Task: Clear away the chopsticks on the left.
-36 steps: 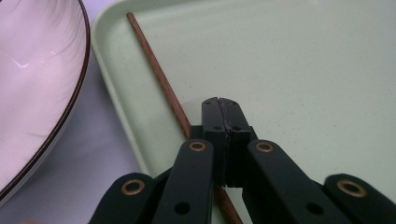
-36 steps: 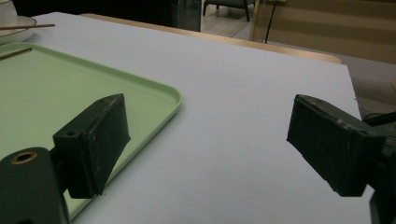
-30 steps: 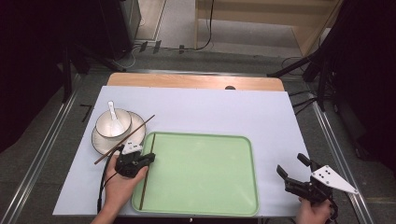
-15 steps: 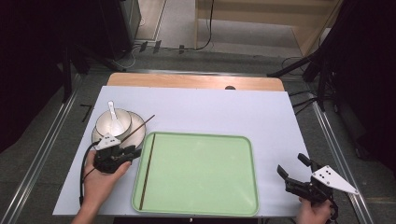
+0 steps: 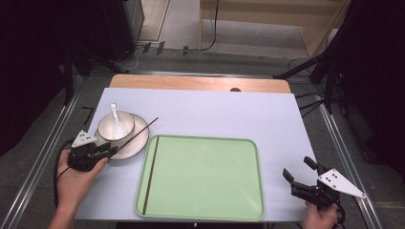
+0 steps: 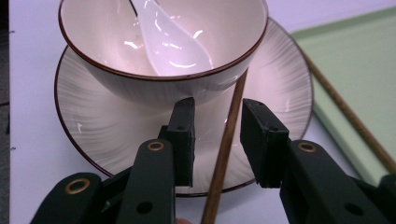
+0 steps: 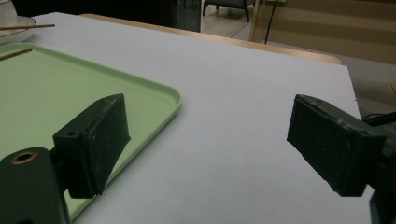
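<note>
Chopsticks are the work in hand: two thin brown wooden sticks, one still to be fetched. That one, the brown chopstick on the plate [image 6: 227, 140], lies slanting across the rim of the round white ribbed plate [image 5: 138, 140], its far tip past the plate toward the middle of the bench and its near end toward the person's left hand. In the left gripper view its long axis runs almost straight along the left tool [image 6: 217, 135], passing up between the two black jaws. Those jaws have just been opening and now stand a little apart, with clear gaps on both sides of the stick, so nothing is gripped yet. Whether the pads sit level with the stick or slightly above it is hard to judge from this angle.

The second chopstick, the one on the tray [image 5: 151, 174], lies along the left inner edge of the pale green plastic tray [image 5: 248, 191], pointing away from the person. A single white bowl with a brown rim [image 6: 163, 74] stands on the plate and holds one white ceramic spoon [image 6: 168, 46].

The right tool [image 5: 301, 176] rests near the bench's right front corner, jaws wide apart and empty, well apart from everything. The left hand is plainly the nearer.
</note>
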`<state>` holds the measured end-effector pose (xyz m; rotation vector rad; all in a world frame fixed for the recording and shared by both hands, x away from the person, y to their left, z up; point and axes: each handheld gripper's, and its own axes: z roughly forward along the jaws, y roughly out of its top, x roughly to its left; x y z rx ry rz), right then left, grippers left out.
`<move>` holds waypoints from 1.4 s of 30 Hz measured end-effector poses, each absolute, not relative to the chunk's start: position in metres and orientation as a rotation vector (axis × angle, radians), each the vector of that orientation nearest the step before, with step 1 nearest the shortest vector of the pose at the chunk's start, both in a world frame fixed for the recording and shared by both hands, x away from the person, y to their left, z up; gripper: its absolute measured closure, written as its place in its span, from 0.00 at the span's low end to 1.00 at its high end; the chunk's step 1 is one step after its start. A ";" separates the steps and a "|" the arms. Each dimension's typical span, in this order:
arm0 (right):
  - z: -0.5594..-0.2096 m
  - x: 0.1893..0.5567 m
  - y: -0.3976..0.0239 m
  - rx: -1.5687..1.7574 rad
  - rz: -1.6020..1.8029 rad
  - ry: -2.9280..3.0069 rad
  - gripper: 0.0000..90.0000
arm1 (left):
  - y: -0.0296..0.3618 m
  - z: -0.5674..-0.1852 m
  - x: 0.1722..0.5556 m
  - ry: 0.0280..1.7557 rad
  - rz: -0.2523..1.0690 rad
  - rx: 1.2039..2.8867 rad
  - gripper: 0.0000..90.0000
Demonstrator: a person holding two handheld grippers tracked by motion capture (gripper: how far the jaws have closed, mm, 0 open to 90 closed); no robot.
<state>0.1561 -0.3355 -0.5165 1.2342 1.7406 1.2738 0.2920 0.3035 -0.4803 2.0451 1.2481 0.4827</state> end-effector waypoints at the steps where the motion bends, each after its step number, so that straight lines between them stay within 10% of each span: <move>1: -0.517 0.156 -0.335 1.237 1.272 1.740 0.14 | 0.302 -0.483 0.294 1.243 0.462 2.058 0.74; 13: -0.518 0.157 -0.335 1.234 1.273 1.750 0.14 | 0.287 -0.494 0.305 1.174 0.389 2.174 0.94; 42: -0.516 0.156 -0.335 1.229 1.275 1.744 0.14 | 0.228 -0.474 0.244 1.109 0.340 2.070 0.95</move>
